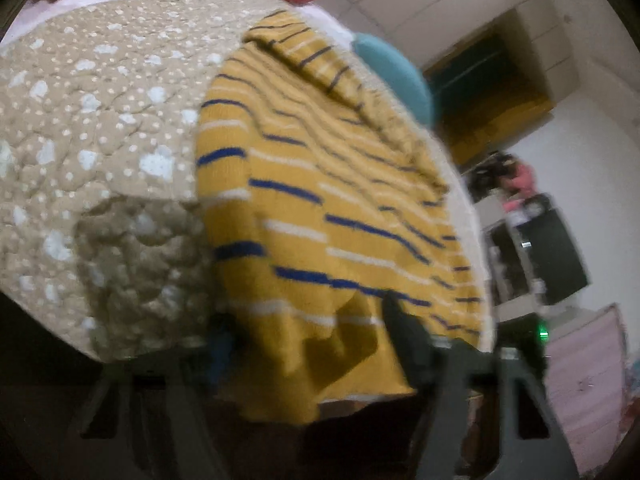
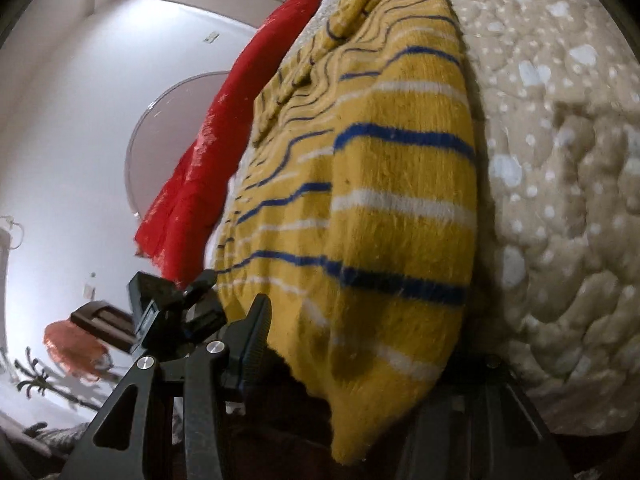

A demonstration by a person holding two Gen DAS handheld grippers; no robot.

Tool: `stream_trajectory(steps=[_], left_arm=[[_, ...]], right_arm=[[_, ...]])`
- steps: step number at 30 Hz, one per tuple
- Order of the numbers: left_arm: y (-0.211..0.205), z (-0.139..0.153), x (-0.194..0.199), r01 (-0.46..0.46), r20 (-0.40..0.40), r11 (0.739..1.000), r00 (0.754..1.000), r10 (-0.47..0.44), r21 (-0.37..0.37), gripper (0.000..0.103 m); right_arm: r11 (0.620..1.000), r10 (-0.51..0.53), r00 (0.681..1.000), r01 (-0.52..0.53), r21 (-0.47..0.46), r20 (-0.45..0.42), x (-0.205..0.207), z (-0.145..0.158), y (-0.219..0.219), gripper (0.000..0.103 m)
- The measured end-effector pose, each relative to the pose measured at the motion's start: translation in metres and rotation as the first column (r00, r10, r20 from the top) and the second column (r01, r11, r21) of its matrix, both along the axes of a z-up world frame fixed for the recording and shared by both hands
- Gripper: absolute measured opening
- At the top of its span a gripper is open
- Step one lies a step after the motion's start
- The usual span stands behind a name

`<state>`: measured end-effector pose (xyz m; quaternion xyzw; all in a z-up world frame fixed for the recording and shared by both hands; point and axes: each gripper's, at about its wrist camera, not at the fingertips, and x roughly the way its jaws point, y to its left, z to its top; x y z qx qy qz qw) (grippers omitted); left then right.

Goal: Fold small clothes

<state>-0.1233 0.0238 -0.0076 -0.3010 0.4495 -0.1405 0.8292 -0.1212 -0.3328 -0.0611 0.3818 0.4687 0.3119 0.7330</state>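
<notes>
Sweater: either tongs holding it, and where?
Both appear to. Left tongs and right tongs each straddle the sweater's near hem, which hangs over the quilt edge.

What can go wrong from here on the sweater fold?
1. The yellow striped sweater hangs over the edge of the quilt; a pull could drag it off.
2. Both grippers, left and right, have hem fabric bunched between the fingers; whether they are clamped is unclear, so one corner may slip.
3. A sleeve lies crumpled at the far end and may fold in unevenly.
</notes>
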Motion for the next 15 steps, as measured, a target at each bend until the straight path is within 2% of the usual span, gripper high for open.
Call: stream_trajectory(steps=[1, 2, 3, 5, 11, 13, 15], left_arm=[[0.002, 0.001, 0.002, -0.011, -0.023, 0.999, 1.0, 0.012, 0.045, 0.012], [0.005, 0.003, 0.006, -0.001, -0.031, 1.0, 1.0, 0.001, 0.021, 0.012], [0.011, 0.006, 0.008, -0.012, -0.033, 1.0, 0.999, 0.012, -0.008, 0.012], [0.012, 0.02, 0.007, -0.019, -0.006, 1.0, 1.0, 0.019, 0.005, 0.011], [0.006, 0.07, -0.027, 0.01, 0.106, 0.998, 0.994, -0.018, 0.068, 0.008], [0.002, 0.074, -0.041, 0.017, 0.117, 0.997, 0.993, -0.026, 0.081, 0.008], [-0.001, 0.068, -0.051, 0.021, 0.106, 0.996, 0.994, -0.031, 0.088, 0.008]], right_arm=[[1.0, -0.015, 1.0, 0.015, -0.018, -0.01, -0.001, 0.0, -0.002, 0.025], [0.999, -0.033, 0.999, 0.032, -0.037, -0.026, -0.002, -0.001, -0.005, 0.012], [0.998, -0.046, 0.998, 0.044, -0.04, -0.044, 0.0, -0.003, -0.008, 0.01], [0.997, -0.062, 0.997, 0.06, -0.052, -0.039, 0.001, 0.004, -0.01, 0.009], [0.996, -0.035, 0.995, 0.043, -0.079, 0.093, -0.018, 0.056, -0.016, 0.008], [0.995, -0.008, 0.99, 0.022, -0.095, 0.139, -0.035, 0.074, -0.015, 0.007], [0.996, 0.012, 0.988, 0.001, -0.09, 0.153, -0.05, 0.077, -0.016, 0.007]])
